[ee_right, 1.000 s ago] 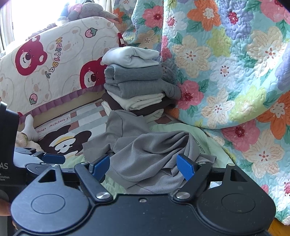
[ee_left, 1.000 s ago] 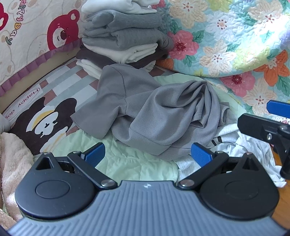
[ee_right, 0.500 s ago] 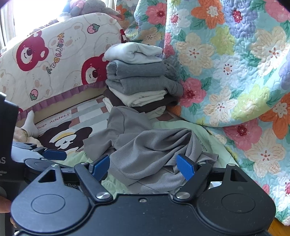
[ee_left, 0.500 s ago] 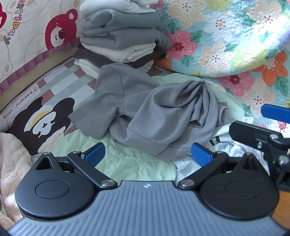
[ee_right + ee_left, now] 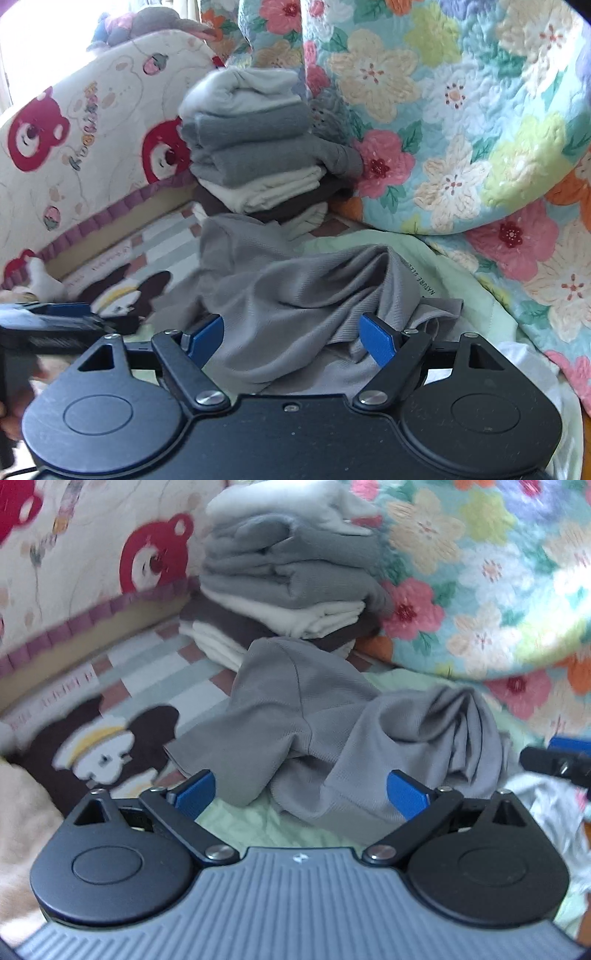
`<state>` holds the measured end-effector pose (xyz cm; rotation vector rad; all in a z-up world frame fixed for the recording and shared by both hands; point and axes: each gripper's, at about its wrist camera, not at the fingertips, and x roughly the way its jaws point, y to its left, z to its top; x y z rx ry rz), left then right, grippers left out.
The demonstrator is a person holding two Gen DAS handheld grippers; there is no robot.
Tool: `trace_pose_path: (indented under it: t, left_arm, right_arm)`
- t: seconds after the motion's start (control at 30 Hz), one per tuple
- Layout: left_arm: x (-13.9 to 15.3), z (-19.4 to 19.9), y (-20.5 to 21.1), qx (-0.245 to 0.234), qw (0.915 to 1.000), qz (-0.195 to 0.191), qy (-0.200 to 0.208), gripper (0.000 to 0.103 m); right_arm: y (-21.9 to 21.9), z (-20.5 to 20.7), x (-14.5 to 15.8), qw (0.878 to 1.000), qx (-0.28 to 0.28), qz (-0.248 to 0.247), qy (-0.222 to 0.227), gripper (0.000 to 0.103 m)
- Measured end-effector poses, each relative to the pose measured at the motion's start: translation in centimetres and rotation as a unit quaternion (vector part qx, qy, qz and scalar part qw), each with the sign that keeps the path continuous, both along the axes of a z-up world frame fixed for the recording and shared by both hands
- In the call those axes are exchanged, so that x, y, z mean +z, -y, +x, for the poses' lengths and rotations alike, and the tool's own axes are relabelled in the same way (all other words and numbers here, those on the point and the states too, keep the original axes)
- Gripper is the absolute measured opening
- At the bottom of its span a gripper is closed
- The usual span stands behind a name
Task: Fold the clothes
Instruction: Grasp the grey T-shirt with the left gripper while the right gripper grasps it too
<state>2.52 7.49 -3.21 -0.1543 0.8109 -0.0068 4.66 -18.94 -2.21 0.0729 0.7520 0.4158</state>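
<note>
A crumpled grey shirt (image 5: 332,734) lies on the pale green sheet (image 5: 258,823), in front of both grippers; it also shows in the right wrist view (image 5: 295,306). My left gripper (image 5: 300,797) is open and empty, just short of the shirt's near edge. My right gripper (image 5: 293,338) is open and empty, with its blue fingertips (image 5: 376,338) over the shirt's near folds. Behind the shirt stands a stack of folded clothes (image 5: 288,583), also in the right wrist view (image 5: 258,155).
A floral quilt (image 5: 461,122) rises on the right. A bear-print headboard cushion (image 5: 74,140) is at the back left. A bear-print mat (image 5: 103,746) lies left of the shirt. A white garment (image 5: 543,812) lies at the right. A beige blanket (image 5: 22,812) lies at the left.
Both grippers have moved forward toward the grey shirt, which now looks larger and closer. The jaws have stayed open. The shirt itself has not moved.
</note>
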Motion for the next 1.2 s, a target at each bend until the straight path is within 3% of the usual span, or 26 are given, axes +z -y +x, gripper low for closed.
trace_pose_path:
  t: [0.03,0.07,0.1,0.13,0.23,0.27,0.3,0.37,0.47,0.5,0.6,0.63,0.67,0.7,0.73,0.77,0.9,1.07,1.2]
  left_arm:
    - [-0.6,0.5,-0.5,0.005,0.9998,-0.017,-0.011,0.073]
    - [-1.3,1.1,-0.8,0.007,0.9991,-0.034,-0.026,0.066]
    - [-2.0,1.8,-1.1,0.006,0.9977,-0.053,-0.042,0.063]
    - [-2.6,2.2,-1.1,0.002,0.9966,-0.066,-0.048,0.058]
    - [-4.0,3.3,0.1,-0.017,0.9943,-0.088,-0.059,0.057]
    - [-4.5,3.8,0.9,-0.026,0.9939,-0.086,-0.064,0.057]
    - [-5.0,4.4,1.8,-0.035,0.9940,-0.074,-0.072,0.058]
    - [-6.2,5.8,3.5,-0.045,0.9937,-0.044,-0.092,0.071]
    - [-8.5,8.8,6.1,-0.045,0.9906,0.017,-0.128,0.092]
    - [-9.4,9.7,6.9,-0.046,0.9889,0.038,-0.136,0.093]
    - [-12.3,11.6,8.3,-0.082,0.9833,0.051,-0.154,0.086]
    - [-13.0,11.7,8.3,-0.081,0.9839,0.047,-0.152,0.061]
    - [-13.1,11.6,8.3,-0.078,0.9847,0.061,-0.144,0.033]
    - [-12.6,11.3,8.0,-0.077,0.9855,0.075,-0.131,0.022]
    - [-12.0,10.9,7.8,-0.077,0.9862,0.088,-0.118,0.012]
    - [-11.1,10.4,7.1,-0.069,0.9883,0.089,-0.103,0.011]
    - [-6.3,8.1,3.4,-0.012,0.9937,0.102,-0.044,0.009]
    - [1.7,6.0,-1.6,0.050,0.9910,0.123,0.017,0.008]
    - [8.9,4.6,-6.2,0.078,0.9819,0.161,0.063,0.008]
  right_arm:
    - [0.1,0.6,-0.8,1.000,-0.002,-0.006,-0.003,0.073]
    - [0.3,1.2,-1.5,1.000,-0.003,-0.012,-0.005,0.048]
    - [0.5,1.7,-2.2,1.000,-0.006,-0.015,-0.008,0.015]
    - [0.8,2.2,-2.9,1.000,-0.011,-0.011,-0.015,0.006]
    - [1.6,3.8,-4.9,0.999,-0.029,-0.002,-0.033,0.010]
    - [1.9,4.3,-5.6,0.999,-0.034,0.002,-0.039,0.016]
    - [2.2,4.8,-6.3,0.998,-0.040,0.005,-0.045,0.039]
    - [2.8,5.8,-7.6,0.997,-0.052,0.011,-0.057,0.075]
    - [3.6,7.4,-9.6,0.995,-0.069,0.021,-0.075,0.081]
    - [3.9,7.9,-10.3,0.994,-0.075,0.024,-0.081,0.086]
    - [4.8,9.4,-12.4,0.990,-0.092,0.034,-0.099,0.085]
    - [4.7,10.0,-13.0,0.991,-0.086,0.028,-0.101,0.079]
    - [4.0,10.5,-13.5,0.993,-0.070,0.009,-0.095,0.053]
    - [3.7,10.7,-13.2,0.994,-0.063,0.001,-0.087,0.020]
    - [3.7,10.7,-12.5,0.995,-0.060,0.010,-0.079,0.018]
    - [3.6,10.5,-11.3,0.997,-0.054,0.015,-0.061,0.013]
    - [1.7,7.7,-4.6,0.997,-0.001,0.000,0.073,0.012]
    - [-2.9,5.3,4.6,0.982,0.070,-0.002,0.173,0.012]
    - [-6.6,3.6,12.1,0.964,0.120,0.008,0.235,0.012]
